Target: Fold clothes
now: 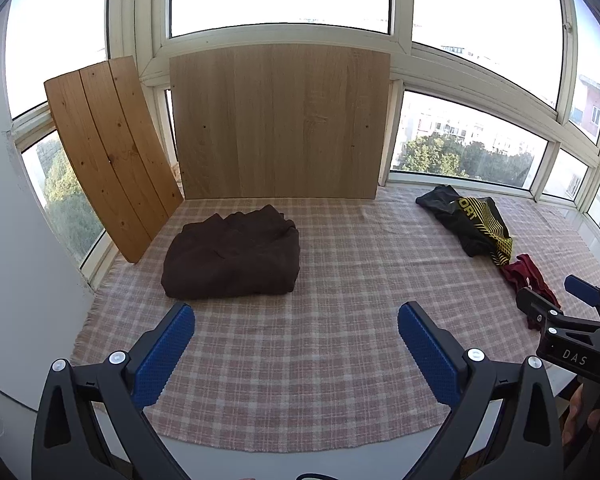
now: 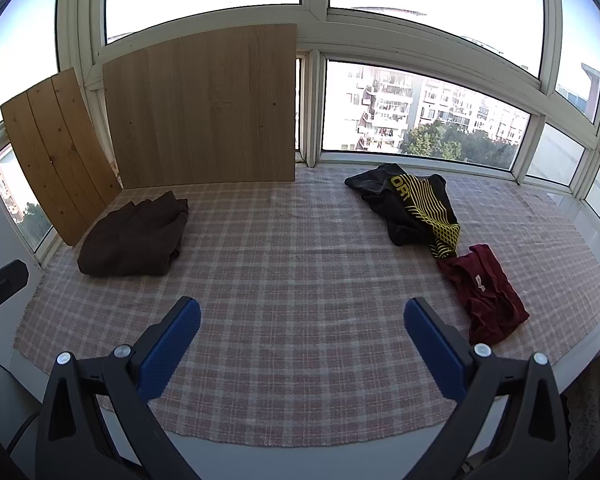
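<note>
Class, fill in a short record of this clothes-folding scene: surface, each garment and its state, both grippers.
surface: checked cloth
brown garment: folded, left side near the wooden boards
black and yellow garment: crumpled, right side
maroon garment: crumpled, nearest the right gripper
left gripper: open, empty
right gripper: open, empty

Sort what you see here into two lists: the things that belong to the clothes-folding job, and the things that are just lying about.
Belongs to the job:
brown garment, folded
black and yellow garment, crumpled
maroon garment, crumpled
checked cloth under them
left claw and right claw, both open

Just lying about:
pale wooden board
slatted pine board
</note>
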Motion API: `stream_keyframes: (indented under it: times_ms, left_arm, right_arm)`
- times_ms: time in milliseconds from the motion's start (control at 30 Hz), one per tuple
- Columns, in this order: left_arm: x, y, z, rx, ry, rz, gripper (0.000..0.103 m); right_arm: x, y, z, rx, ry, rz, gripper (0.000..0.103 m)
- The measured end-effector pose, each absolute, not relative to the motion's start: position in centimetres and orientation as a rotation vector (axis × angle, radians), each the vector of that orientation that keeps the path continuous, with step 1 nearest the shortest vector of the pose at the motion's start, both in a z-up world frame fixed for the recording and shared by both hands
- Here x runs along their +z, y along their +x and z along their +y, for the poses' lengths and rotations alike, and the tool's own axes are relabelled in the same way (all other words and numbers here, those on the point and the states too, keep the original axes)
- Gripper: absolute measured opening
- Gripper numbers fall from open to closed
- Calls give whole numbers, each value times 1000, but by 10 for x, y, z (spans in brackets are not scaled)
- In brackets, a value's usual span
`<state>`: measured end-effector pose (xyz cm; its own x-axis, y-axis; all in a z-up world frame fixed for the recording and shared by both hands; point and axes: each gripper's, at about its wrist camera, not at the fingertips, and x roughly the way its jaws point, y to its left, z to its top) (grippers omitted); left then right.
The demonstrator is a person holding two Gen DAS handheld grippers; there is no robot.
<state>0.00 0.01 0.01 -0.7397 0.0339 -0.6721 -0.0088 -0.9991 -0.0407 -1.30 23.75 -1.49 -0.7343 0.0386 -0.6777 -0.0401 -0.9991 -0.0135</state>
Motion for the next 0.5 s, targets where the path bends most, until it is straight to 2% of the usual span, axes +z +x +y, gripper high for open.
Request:
stream_keyframes:
  times_ms: [200,500]
  left_arm:
    - [2,2,6,2931,-1113,25,102]
    - [1,0,0,2925,-1108,1,102]
  right_arm:
    - [-16,-14,238,2884,-1133,6,103]
    - [-17,-14,237,2881,-1139,6,103]
